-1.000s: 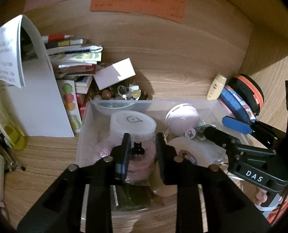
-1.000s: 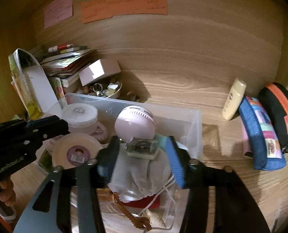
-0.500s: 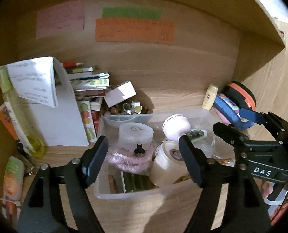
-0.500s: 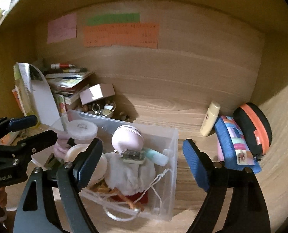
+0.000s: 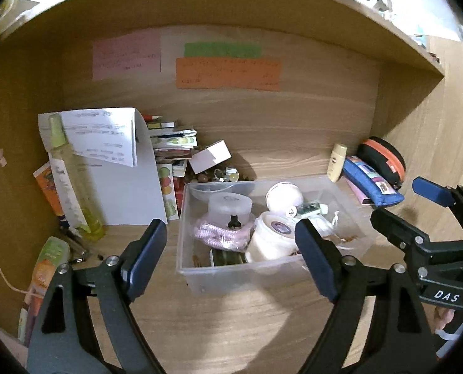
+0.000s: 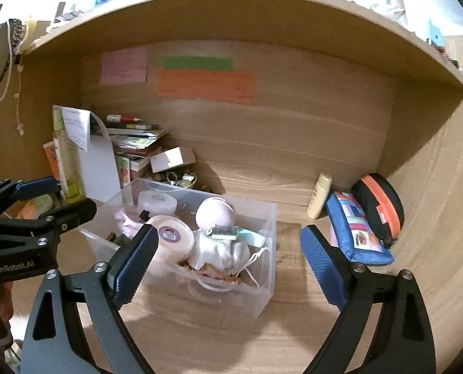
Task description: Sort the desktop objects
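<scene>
Both grippers hover over the desk w/ nothing held: left gripper point(image 5: 231, 257) has its jaws spread wide at bottom centre of the left view, right gripper point(image 6: 226, 265) likewise gaping at bottom centre of the right view. Clear bin point(image 6: 264, 275) sits mid-frame, already packed w/ a white tub point(image 6: 172, 238), pink round thing point(image 6: 215, 213), cloth bag point(image 6: 220, 254) etc. Looks like a between-picks step. Loose stuff not yet binned: cream bottle point(image 6: 320, 196), blue pouch point(image 6: 358, 233) and black-orange case point(image 6: 379, 207) at mid right, just beside each other. Next move prob needs the right gripper to swing right and close on the bottle, which leans on the back wall. Readable: "GenRobot.AI" on left gripper body, "DAS" on the right one; sticky notes point(image 6: 205, 87) upper centre too blurred to read
</scene>
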{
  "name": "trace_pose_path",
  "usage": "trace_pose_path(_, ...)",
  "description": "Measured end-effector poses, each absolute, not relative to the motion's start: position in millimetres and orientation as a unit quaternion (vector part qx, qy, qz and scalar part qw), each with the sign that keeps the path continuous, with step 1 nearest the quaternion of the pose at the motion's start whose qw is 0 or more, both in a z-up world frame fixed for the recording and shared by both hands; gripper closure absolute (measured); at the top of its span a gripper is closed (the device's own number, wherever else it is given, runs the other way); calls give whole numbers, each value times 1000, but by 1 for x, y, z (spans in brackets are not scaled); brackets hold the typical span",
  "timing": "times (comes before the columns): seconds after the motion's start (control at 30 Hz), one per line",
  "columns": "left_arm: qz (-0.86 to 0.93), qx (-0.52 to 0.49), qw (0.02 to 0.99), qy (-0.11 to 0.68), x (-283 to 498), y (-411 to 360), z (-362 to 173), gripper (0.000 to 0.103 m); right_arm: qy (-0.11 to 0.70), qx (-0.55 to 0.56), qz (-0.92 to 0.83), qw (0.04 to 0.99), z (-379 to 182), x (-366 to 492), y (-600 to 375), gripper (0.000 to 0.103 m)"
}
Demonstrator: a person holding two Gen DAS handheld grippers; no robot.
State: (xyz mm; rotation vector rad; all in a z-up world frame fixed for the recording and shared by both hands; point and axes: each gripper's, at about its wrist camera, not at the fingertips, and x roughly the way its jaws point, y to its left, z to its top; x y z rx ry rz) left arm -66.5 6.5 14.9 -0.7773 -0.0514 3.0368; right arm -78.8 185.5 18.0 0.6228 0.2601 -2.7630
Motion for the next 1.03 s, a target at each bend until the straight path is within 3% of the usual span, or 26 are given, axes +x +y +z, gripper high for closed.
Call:
trace_pose_path(0.33, 973, -231, 4, -2, -37, 21, 17, 12, 77, 217, -962, 144, 17, -55, 195, 11)
trace_pose_path(1.03, 977, -215, 9, -2, -22, 32, 11, 12, 58, 238, -959, 145, 4, -51, 210, 11)
